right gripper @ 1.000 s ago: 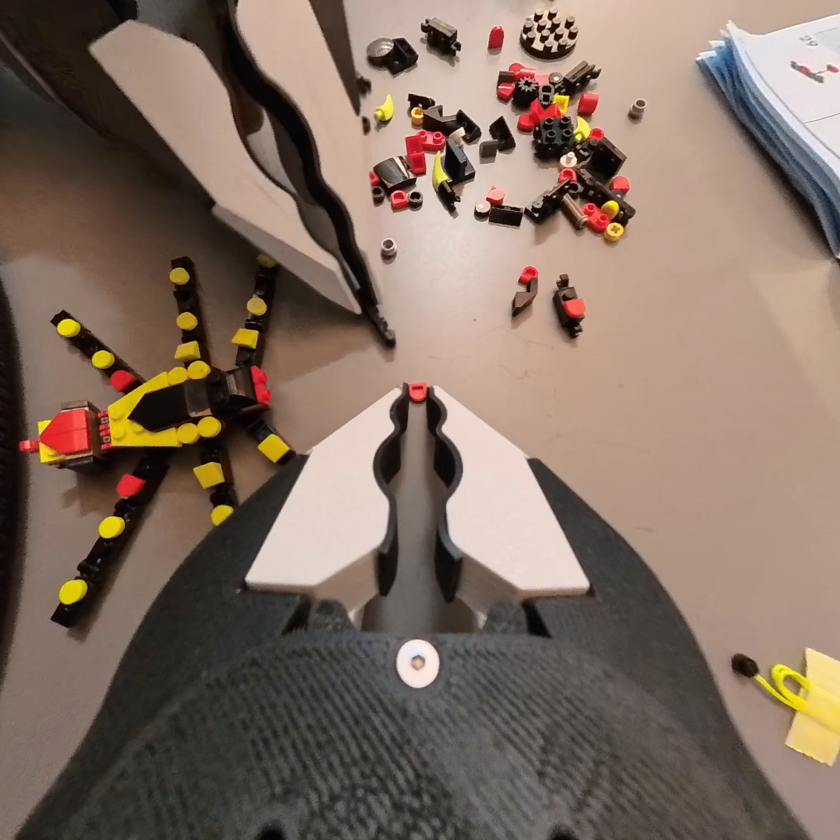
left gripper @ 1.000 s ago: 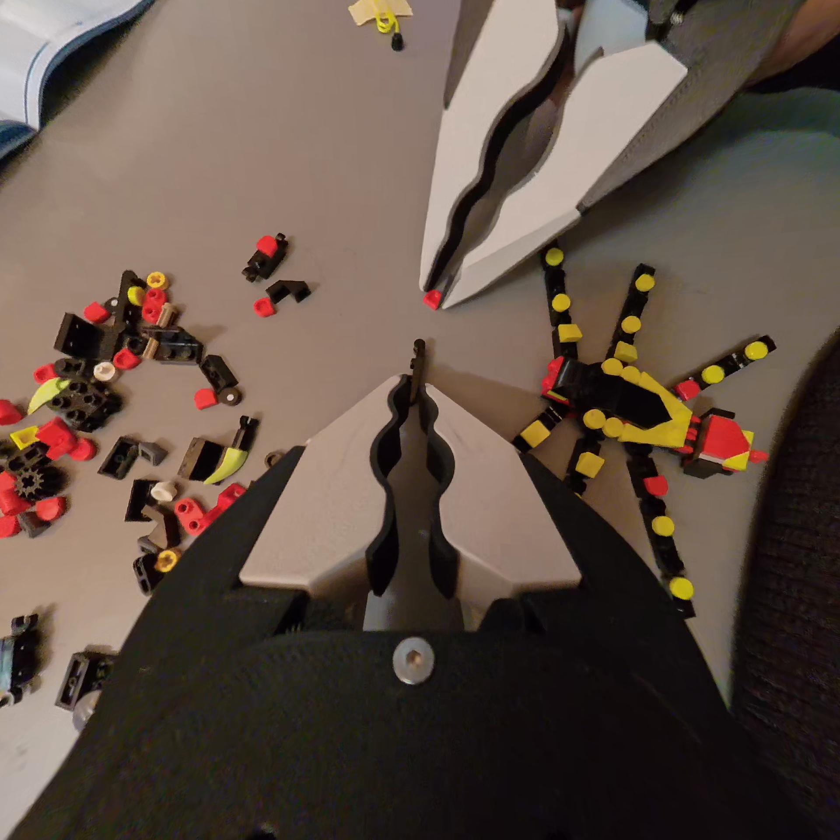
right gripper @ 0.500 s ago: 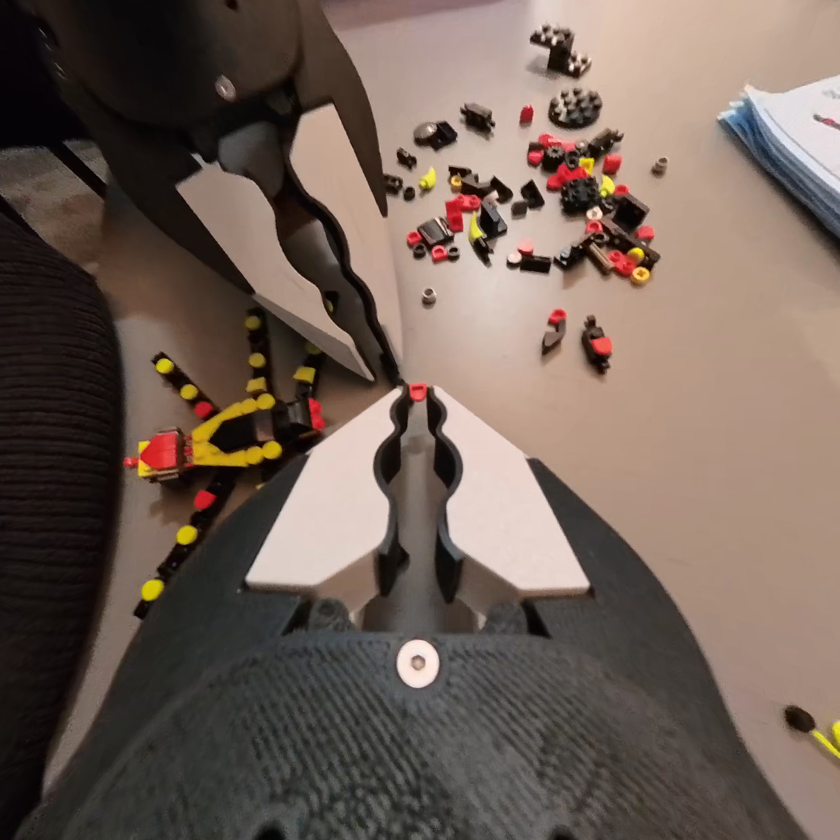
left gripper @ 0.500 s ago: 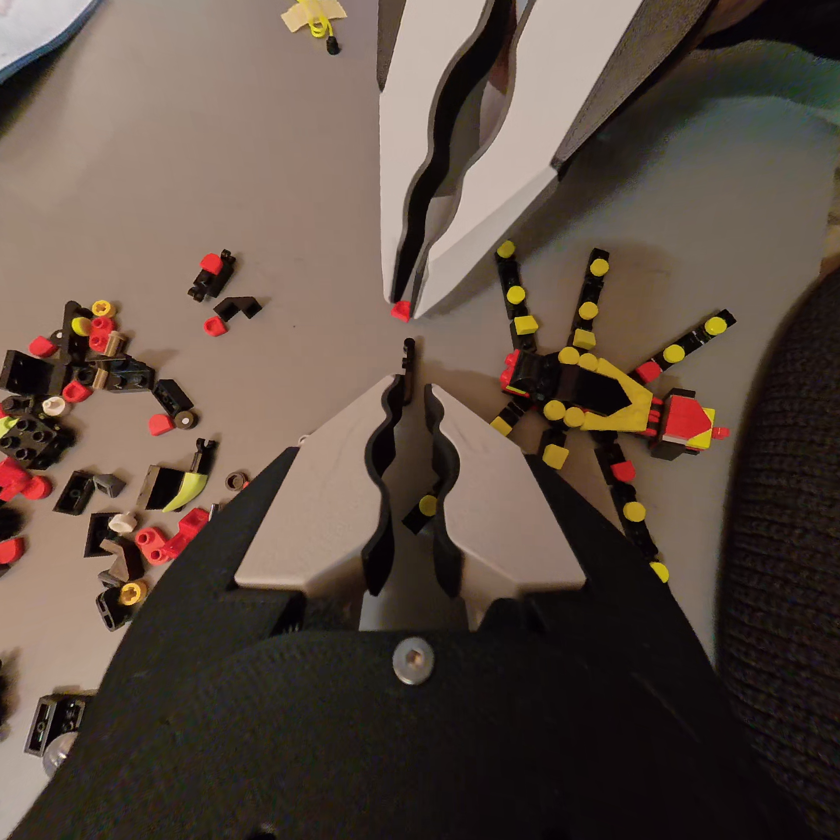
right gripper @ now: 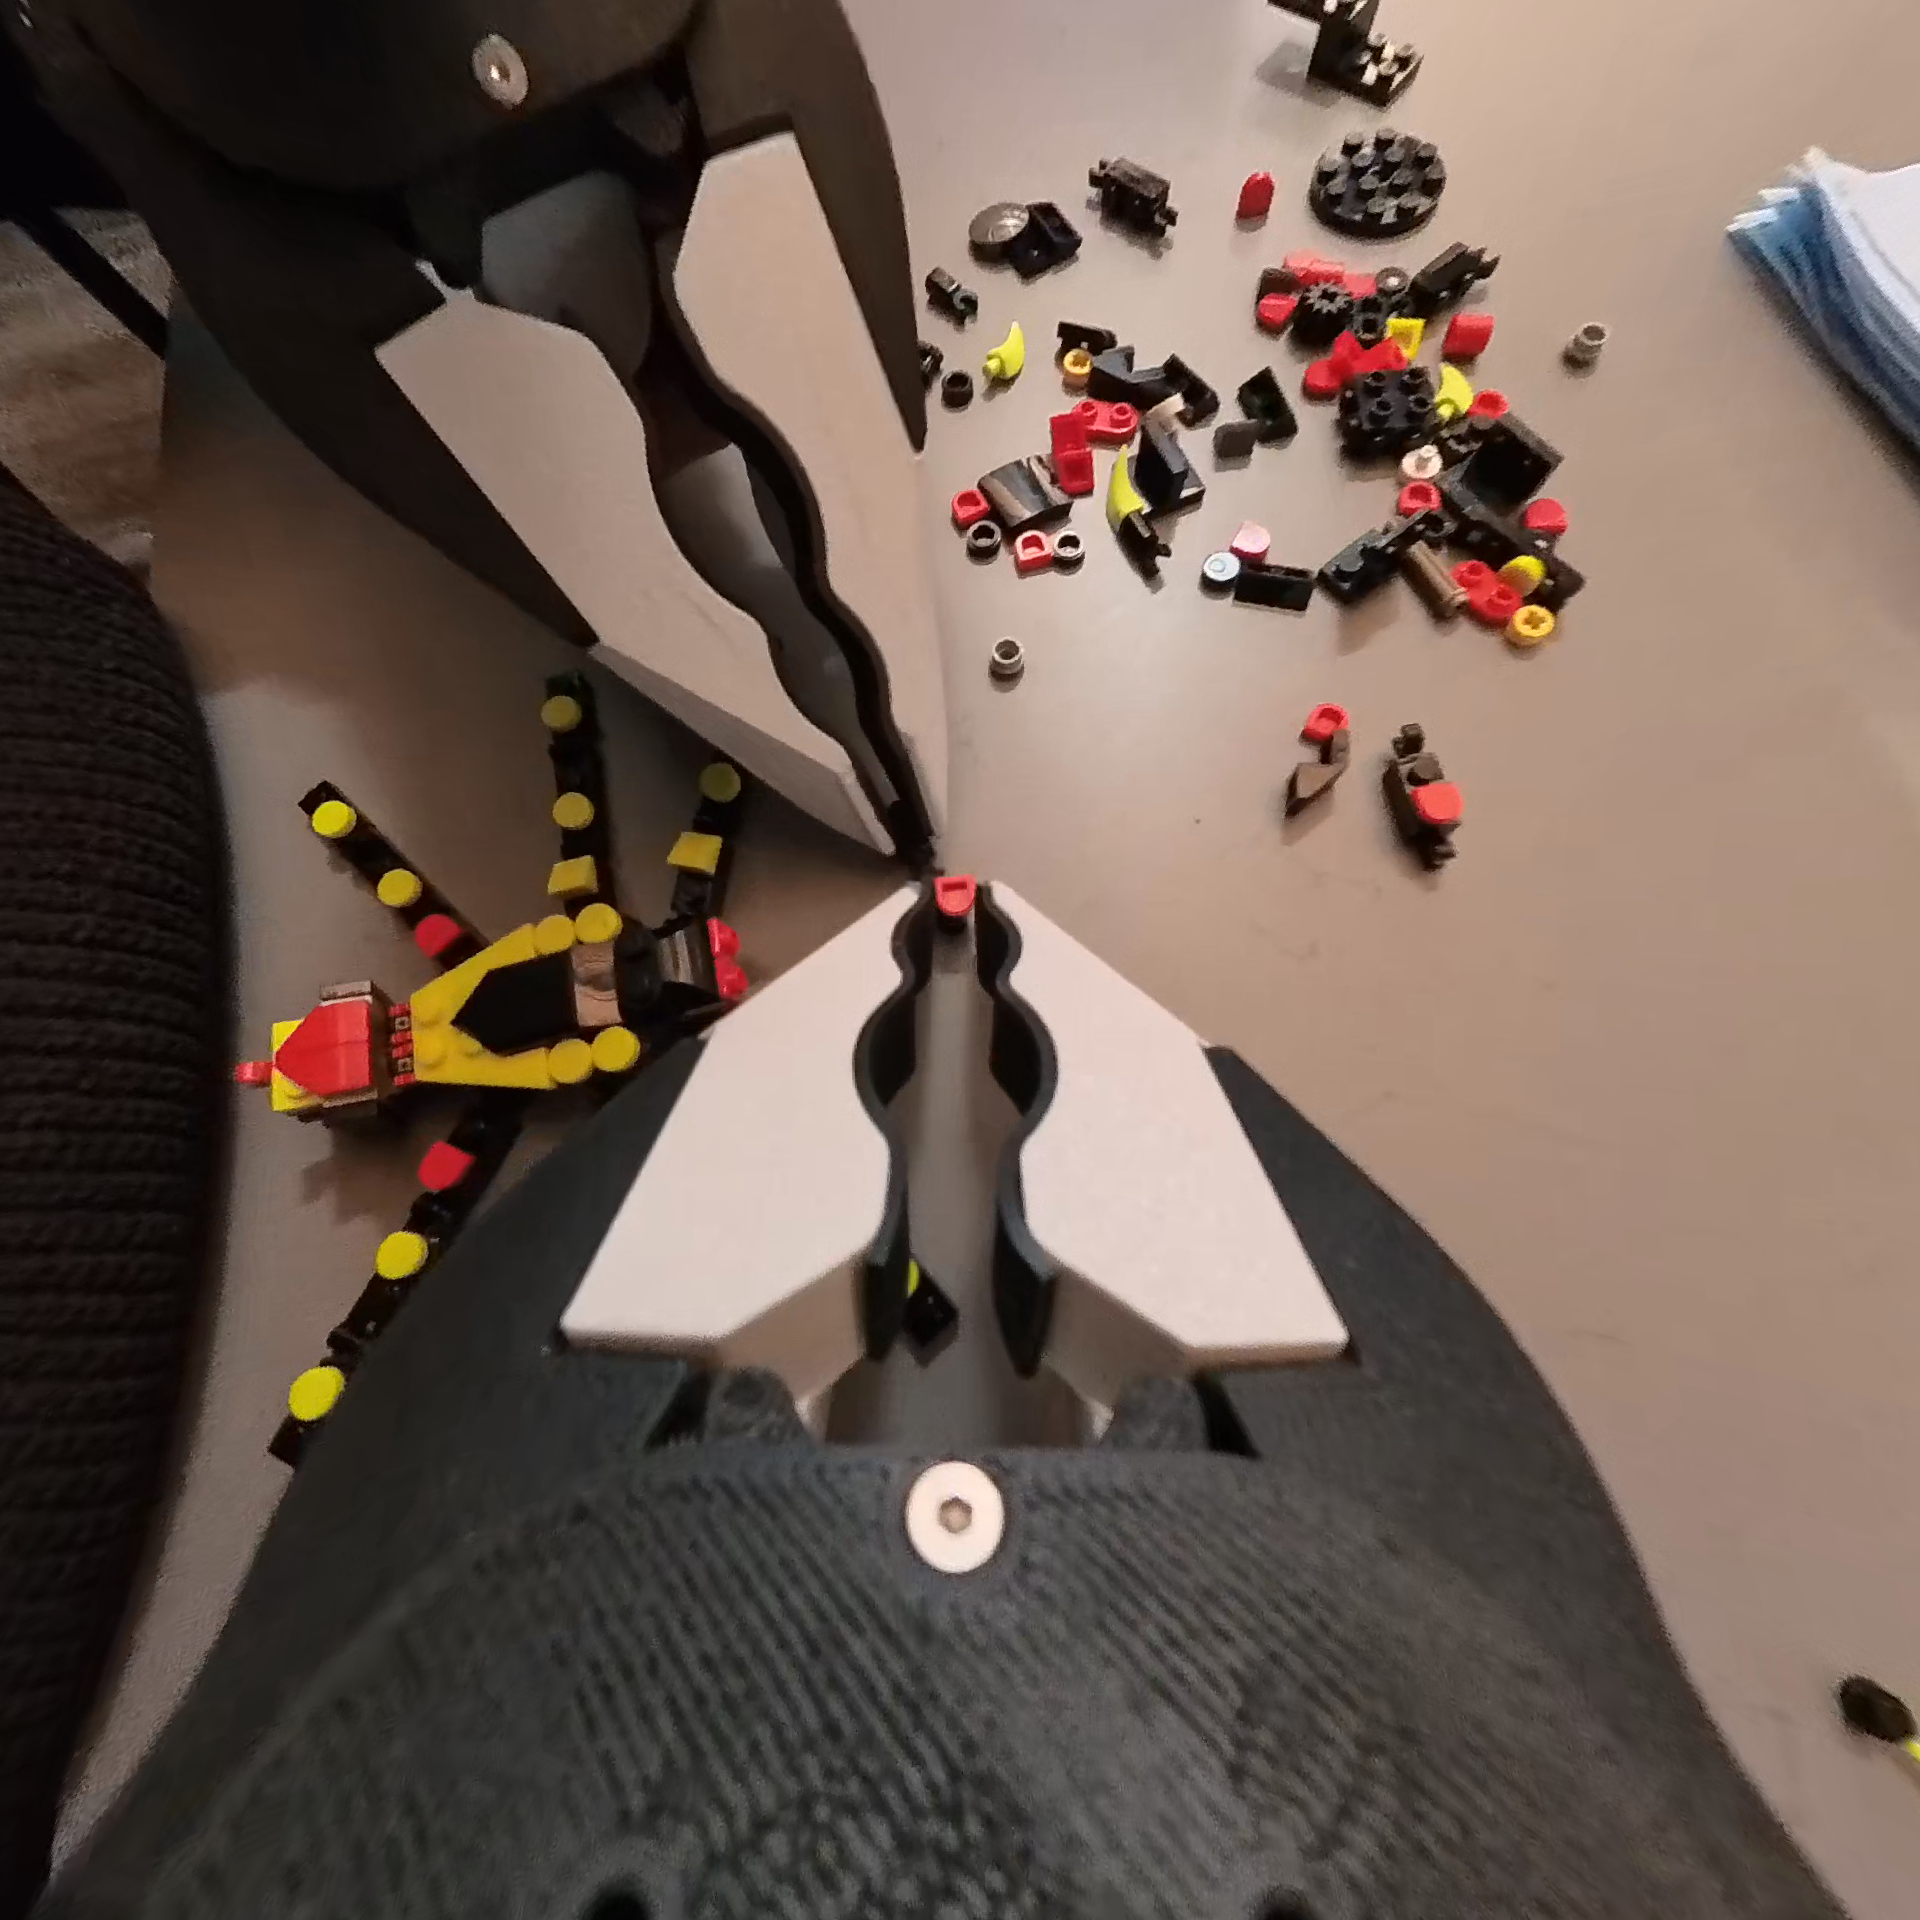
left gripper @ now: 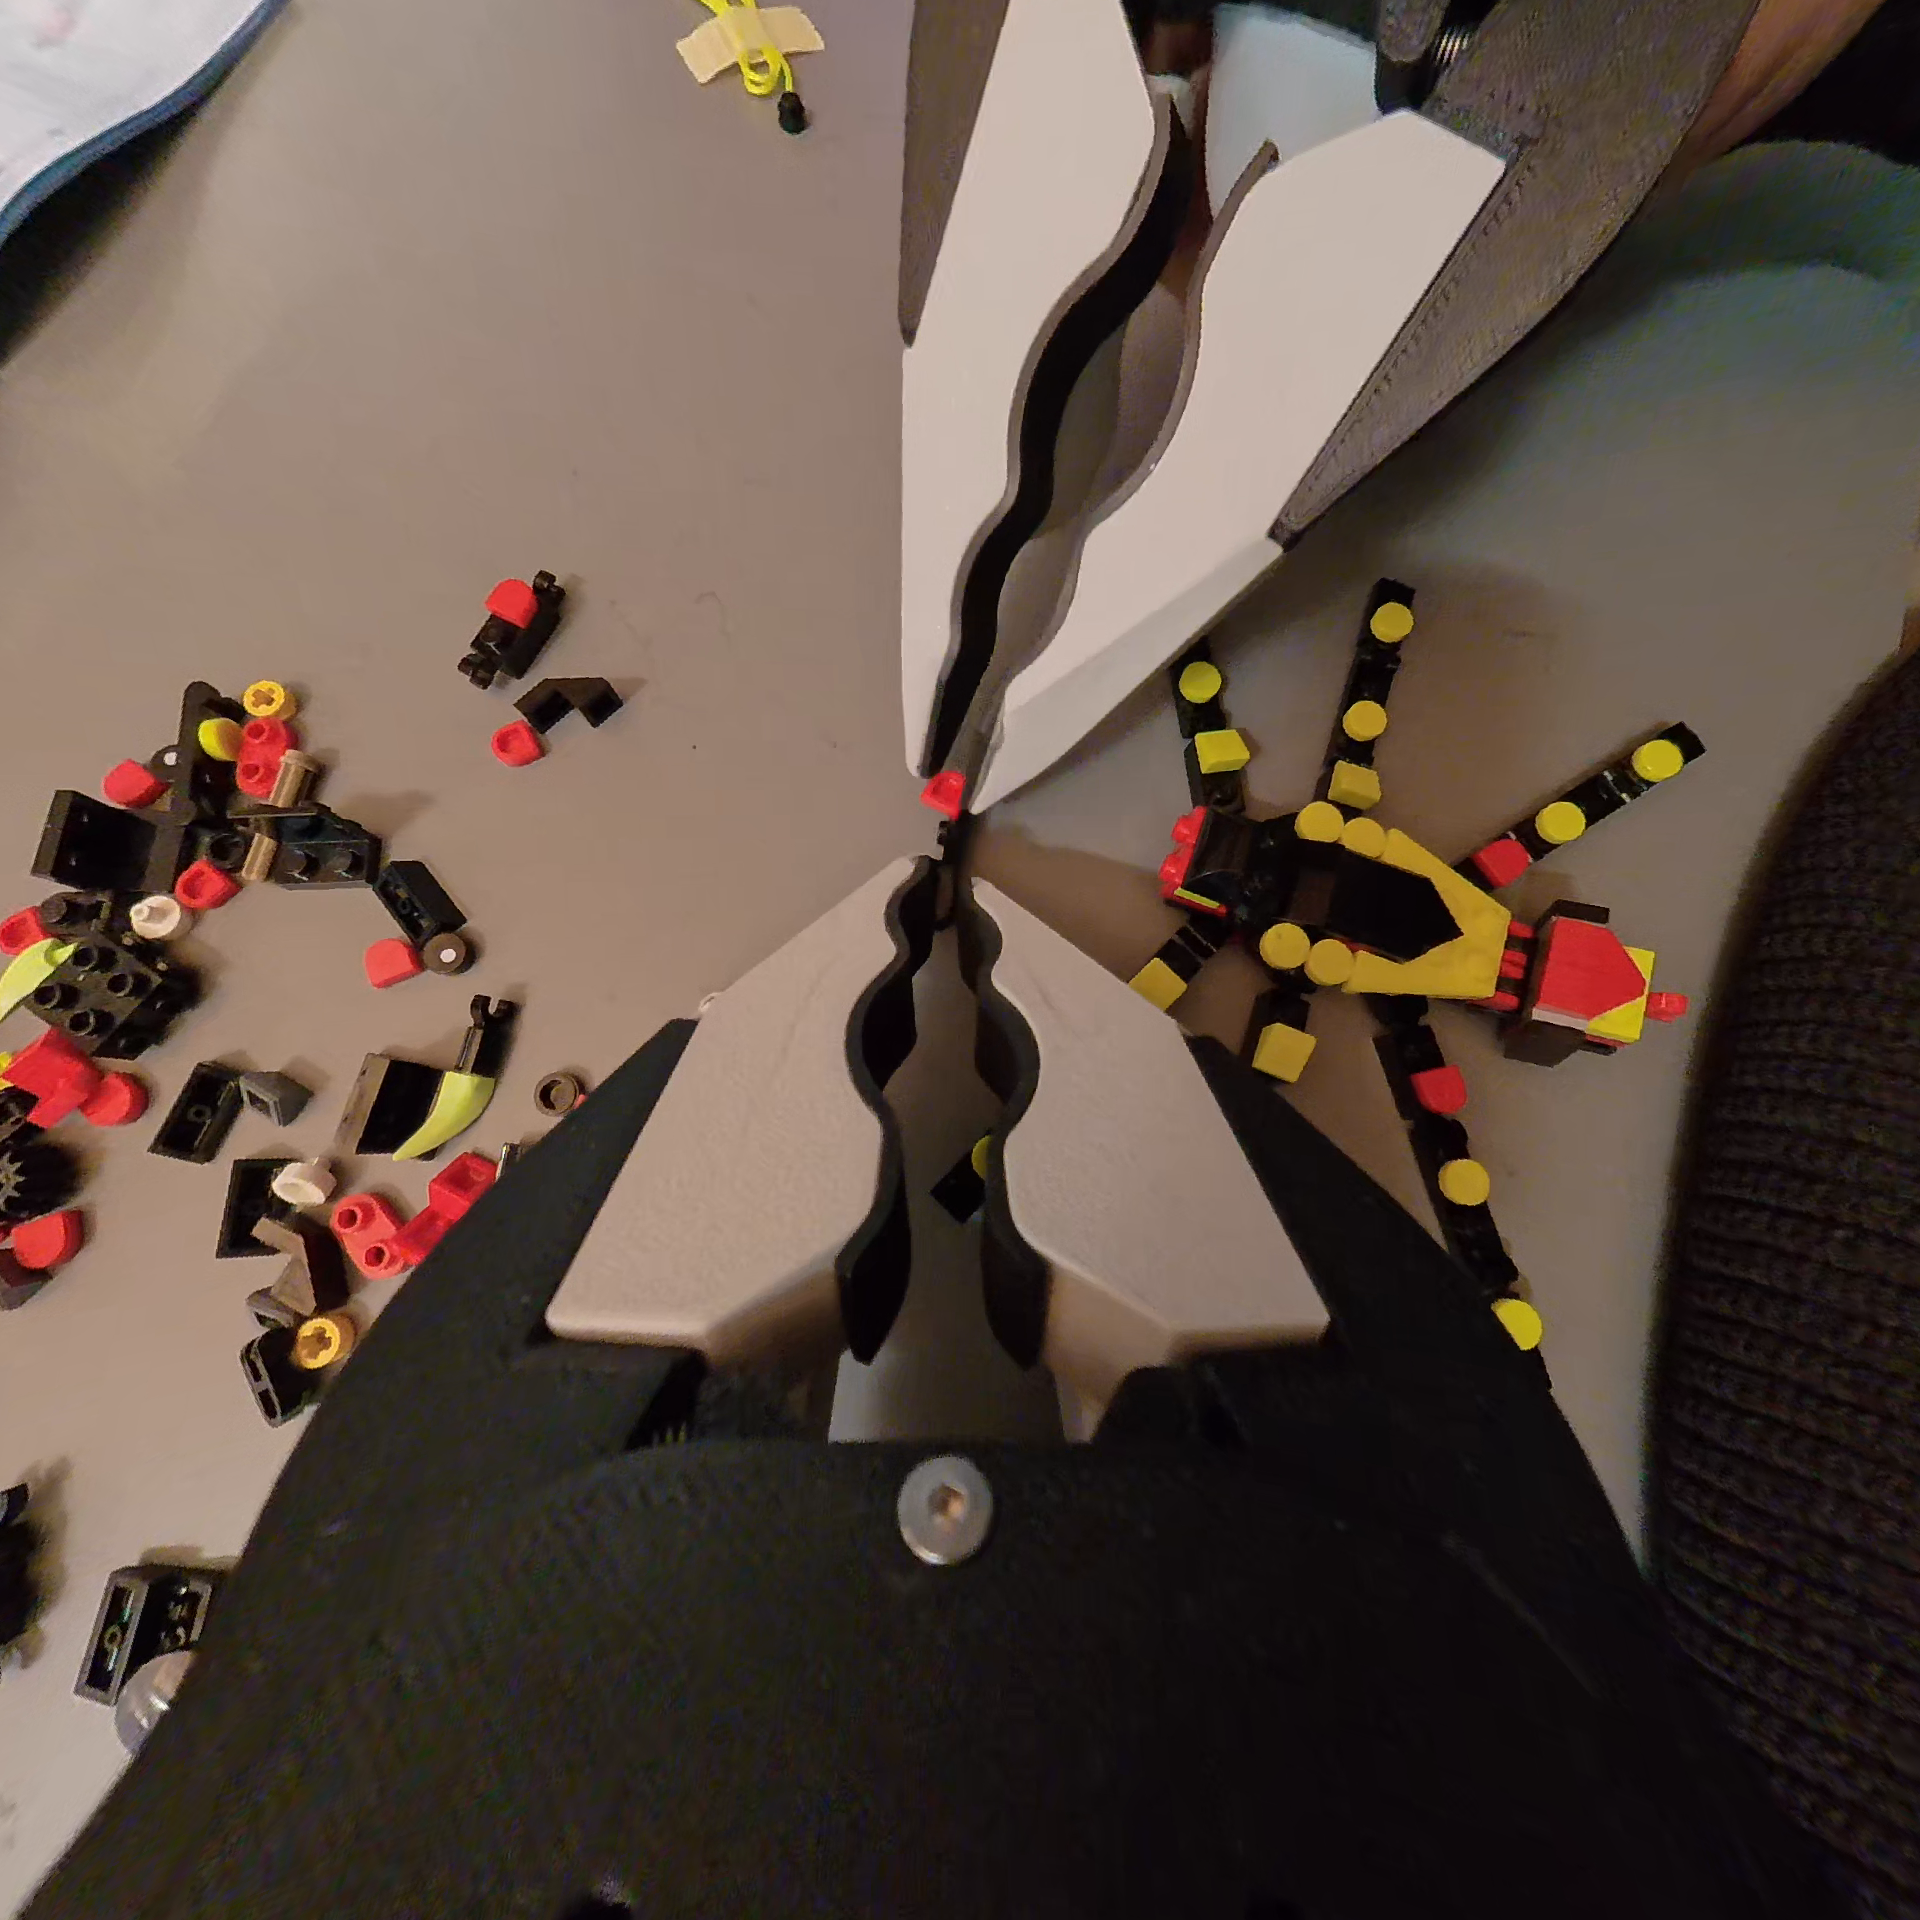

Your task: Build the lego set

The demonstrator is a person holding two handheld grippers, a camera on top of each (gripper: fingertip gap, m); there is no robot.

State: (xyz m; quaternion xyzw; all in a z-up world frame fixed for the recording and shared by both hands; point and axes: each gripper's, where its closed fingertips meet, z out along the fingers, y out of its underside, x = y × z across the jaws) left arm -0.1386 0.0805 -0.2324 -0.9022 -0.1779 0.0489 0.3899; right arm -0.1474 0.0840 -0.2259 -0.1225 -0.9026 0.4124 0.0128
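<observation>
My left gripper [left gripper: 948, 868] is shut on a thin black lego piece [left gripper: 947, 836] that sticks out past its tips. My right gripper [right gripper: 952, 896] is shut on a small red lego piece [right gripper: 952, 894], which also shows in the left wrist view [left gripper: 943, 792]. The two gripper tips meet above the table, red piece against the black piece's end. A yellow, black and red lego spider [left gripper: 1382, 920] lies on the table just right of the left gripper; it also shows in the right wrist view [right gripper: 499, 997], at the left.
A pile of loose red, black and yellow pieces [left gripper: 208, 935] lies at the left; it shows in the right wrist view [right gripper: 1351, 436] at the upper right. A booklet [right gripper: 1849, 281] lies at the far right. A yellow tag [left gripper: 753, 52] lies beyond. A dark knit sleeve [left gripper: 1808, 1247] borders the spider. The tips of both grippers are at nearly the same place. From either gripper's tips it is about 20 cm to the yellow tag [left gripper: 753, 52].
The two grippers have closed the gap between them, bringing the red piece onto the end of the black piece. Both rose a little over the spider.
</observation>
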